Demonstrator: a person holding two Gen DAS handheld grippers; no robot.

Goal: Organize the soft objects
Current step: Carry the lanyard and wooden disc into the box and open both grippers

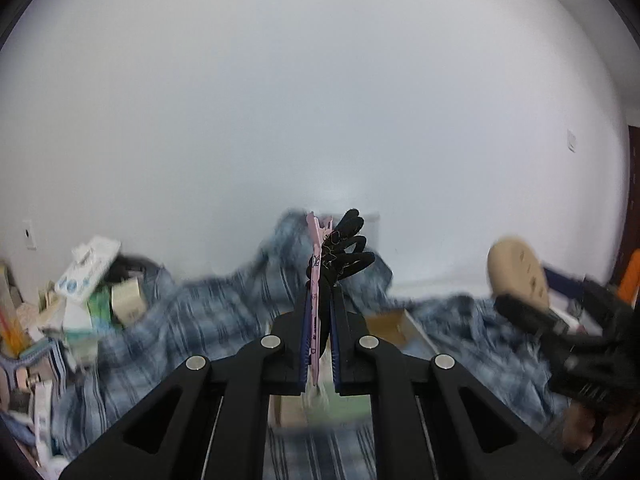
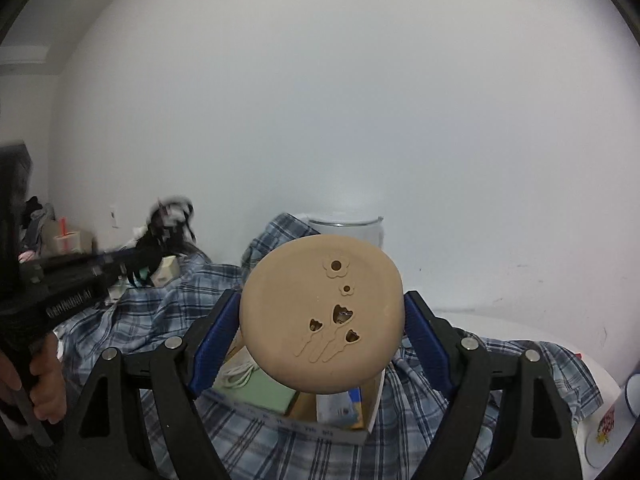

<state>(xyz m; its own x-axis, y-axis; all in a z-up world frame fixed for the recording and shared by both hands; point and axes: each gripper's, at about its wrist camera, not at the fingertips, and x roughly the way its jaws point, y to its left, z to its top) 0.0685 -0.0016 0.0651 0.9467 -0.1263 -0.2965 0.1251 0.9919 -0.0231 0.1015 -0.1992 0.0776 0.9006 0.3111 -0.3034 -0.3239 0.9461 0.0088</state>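
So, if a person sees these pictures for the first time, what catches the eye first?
The round tan disc with flower cut-outs, gripped in the right gripper, fills the right wrist view. The left gripper pinches a flat pink card holding black hair ties, raised above the rumpled blue plaid cloth.

Your right tongs (image 2: 322, 320) clamp a tan round pad (image 2: 320, 316) with flower cutouts, held above an open cardboard box (image 2: 304, 408) on blue plaid cloth (image 2: 132, 320).
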